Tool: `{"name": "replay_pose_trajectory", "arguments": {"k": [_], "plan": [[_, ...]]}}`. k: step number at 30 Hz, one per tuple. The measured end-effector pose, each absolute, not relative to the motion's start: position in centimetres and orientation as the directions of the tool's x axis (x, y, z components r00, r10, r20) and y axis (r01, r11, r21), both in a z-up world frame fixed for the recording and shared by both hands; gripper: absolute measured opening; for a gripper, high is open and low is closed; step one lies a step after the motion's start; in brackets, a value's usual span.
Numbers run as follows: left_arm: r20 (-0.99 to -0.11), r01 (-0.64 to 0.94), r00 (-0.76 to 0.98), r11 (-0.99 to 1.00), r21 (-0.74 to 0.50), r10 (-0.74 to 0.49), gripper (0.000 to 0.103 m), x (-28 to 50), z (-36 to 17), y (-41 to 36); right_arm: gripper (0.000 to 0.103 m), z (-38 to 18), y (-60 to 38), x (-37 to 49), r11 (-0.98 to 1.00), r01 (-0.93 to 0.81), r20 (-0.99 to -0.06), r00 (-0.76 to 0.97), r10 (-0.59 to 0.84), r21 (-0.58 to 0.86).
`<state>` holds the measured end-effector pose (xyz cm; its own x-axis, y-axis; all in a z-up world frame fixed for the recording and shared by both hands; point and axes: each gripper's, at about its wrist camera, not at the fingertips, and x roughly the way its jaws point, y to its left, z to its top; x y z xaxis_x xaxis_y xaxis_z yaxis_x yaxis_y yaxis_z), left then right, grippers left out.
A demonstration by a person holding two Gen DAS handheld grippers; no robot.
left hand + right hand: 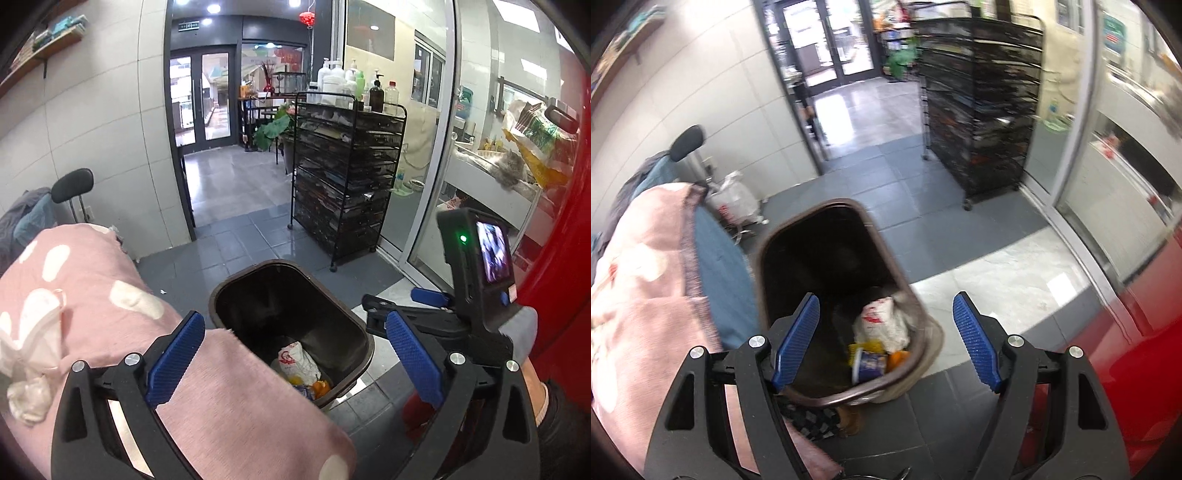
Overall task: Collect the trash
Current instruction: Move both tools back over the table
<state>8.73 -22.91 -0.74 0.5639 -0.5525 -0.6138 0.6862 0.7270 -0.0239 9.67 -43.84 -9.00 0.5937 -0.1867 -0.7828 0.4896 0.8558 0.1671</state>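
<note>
Looks like a shop's back area: glass entrance doors (201, 99) opening to a mall corridor, a black wire cart (345, 177) stacked with supplies and pump bottles (343, 83), tiled walls, glass partition (424, 129).

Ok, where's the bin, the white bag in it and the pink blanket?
bin (236, 284): left wrist view, on its brown rim.
white bag (882, 321): right wrist view, on its crumpled middle.
pink blanket (92, 280): left wrist view, on its top.

brown bin (364, 338), pink white-spotted blanket (92, 295)
</note>
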Motion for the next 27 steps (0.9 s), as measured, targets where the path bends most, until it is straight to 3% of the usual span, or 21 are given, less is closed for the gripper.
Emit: {"name": "replay_pose_trajectory", "arguments": {"k": [12,27], "plan": [[-0.552,0.564,0.671,0.824,-0.056,-0.496,0.097,8.1,1.0,-15.8,0.075,-5.2,-35.2,12.4,0.957,0.232,-0.731,0.682,-0.033,0.173],[-0.536,0.223,0.812,0.971,-0.083,-0.232,0.097,10.0,0.5,-2.4,0.075,-2.0,-23.2,15.8,0.963,-0.137,-0.707,0.656,0.265,0.234]]}}
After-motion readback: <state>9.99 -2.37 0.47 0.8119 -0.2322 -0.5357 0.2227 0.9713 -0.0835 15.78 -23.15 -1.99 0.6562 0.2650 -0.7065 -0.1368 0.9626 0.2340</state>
